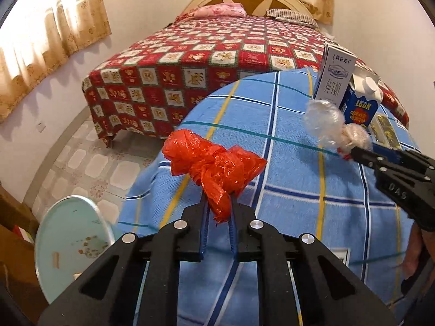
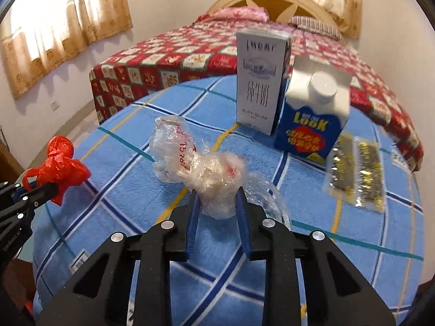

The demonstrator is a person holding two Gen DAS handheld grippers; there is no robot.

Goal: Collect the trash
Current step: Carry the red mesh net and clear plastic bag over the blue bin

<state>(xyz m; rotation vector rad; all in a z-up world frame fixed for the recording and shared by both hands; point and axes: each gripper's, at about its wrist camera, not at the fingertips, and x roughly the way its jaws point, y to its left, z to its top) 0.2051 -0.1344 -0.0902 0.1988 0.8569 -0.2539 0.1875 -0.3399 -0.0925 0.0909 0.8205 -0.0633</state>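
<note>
My left gripper [image 1: 218, 199] is shut on a crumpled red plastic bag [image 1: 212, 163] and holds it above the blue checked cloth [image 1: 285, 168]. My right gripper [image 2: 217, 194] is shut on a clear crumpled plastic bag [image 2: 195, 157] with red print, lifted a little above the cloth. In the left wrist view the right gripper [image 1: 353, 153] shows at the right with the clear bag [image 1: 326, 125]. In the right wrist view the left gripper [image 2: 53, 188] shows at the left with the red bag [image 2: 61, 163].
A tall white milk carton [image 2: 258, 81], a blue "Look" carton [image 2: 312, 114] and a silver-gold wrapper [image 2: 356, 171] are on the cloth at the far right. A bed with a red patterned cover [image 1: 204, 62] stands behind. A pale green round stool [image 1: 73, 244] is at the lower left.
</note>
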